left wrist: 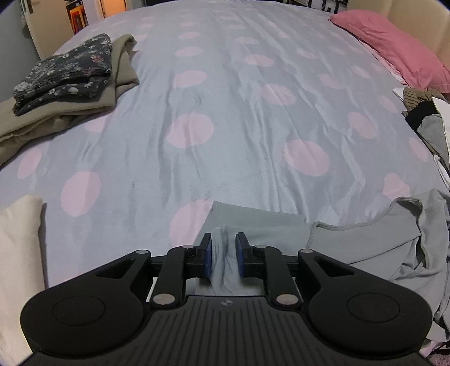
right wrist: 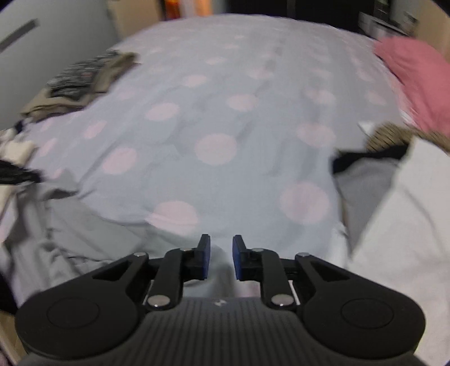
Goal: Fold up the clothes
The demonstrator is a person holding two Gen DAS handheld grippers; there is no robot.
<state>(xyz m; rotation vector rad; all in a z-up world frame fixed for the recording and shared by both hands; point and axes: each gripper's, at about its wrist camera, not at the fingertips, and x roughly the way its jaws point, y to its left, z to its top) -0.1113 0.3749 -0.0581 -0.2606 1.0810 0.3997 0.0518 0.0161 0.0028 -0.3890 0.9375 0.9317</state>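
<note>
Bedroom scene: bed with a grey duvet cover (left wrist: 239,118) printed with pink dots is filling both views; right wrist view is blurring, so detail there is limited.

Near edge: left gripper (left wrist: 223,254) is pointing down at a light grey garment (left wrist: 365,245) lying crumpled along the near right of the bed. A ridge of its fabric is standing up between the blue pads (left wrist: 207,259); jaws are sitting narrowly apart, and the pads are looking to be just clear of the cloth rather than squeezing it.

Right gripper (right wrist: 219,256) is hovering over the near edge as well, jaws slightly apart. Pale fabric is showing in the gap, but whether the pads are touching it I cannot tell from the blur. The same grey garment is trailing off to the left in that view.

Near left: a cream cloth (left wrist: 19,253) is lying at the bed's edge.

Middle right: a heap of unfolded clothes (left wrist: 427,118), black, grey, striped and white, is sitting at the right edge.

Far left: a dark floral garment (left wrist: 67,73), folded, is resting on top of a folded olive one (left wrist: 123,70).

Far right: a pink pillow (left wrist: 393,48) is lying against a beige headboard (left wrist: 416,19).
</note>
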